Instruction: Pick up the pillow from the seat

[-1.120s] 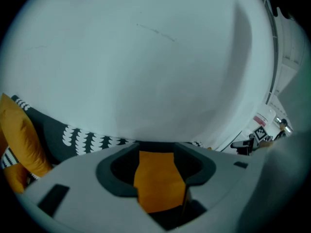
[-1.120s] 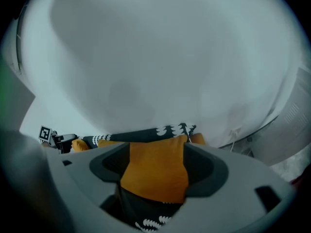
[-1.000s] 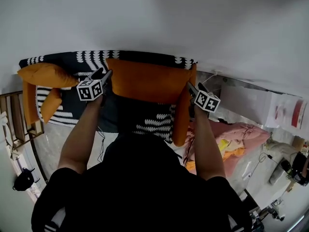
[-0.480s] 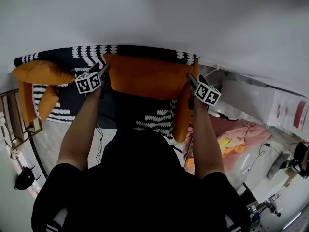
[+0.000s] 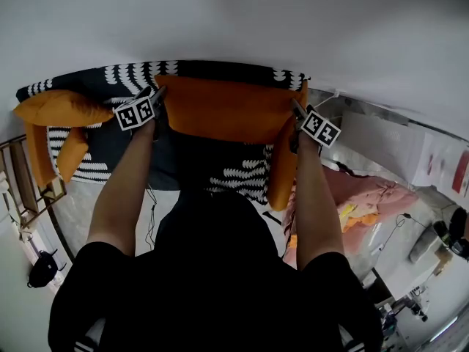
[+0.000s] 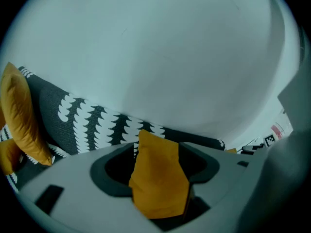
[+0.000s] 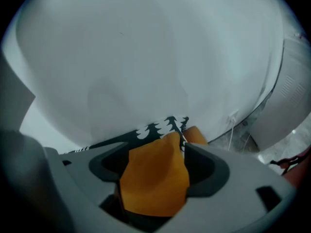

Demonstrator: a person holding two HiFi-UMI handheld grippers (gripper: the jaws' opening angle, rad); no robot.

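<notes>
The orange pillow (image 5: 227,112) stands upright at the person's twelve o'clock, against the back of the black-and-white patterned seat (image 5: 220,174), close under the white wall (image 5: 234,20). The left gripper (image 5: 158,95) is on the pillow's corner at eleven o'clock. Its jaws have just been opening and now stand wide, with the fabric lying loosely between them. The right gripper (image 5: 296,110), at one o'clock, has its jaws filled by the other corner and is pinching it. A second orange cushion (image 5: 62,108) lies at ten o'clock.
</notes>
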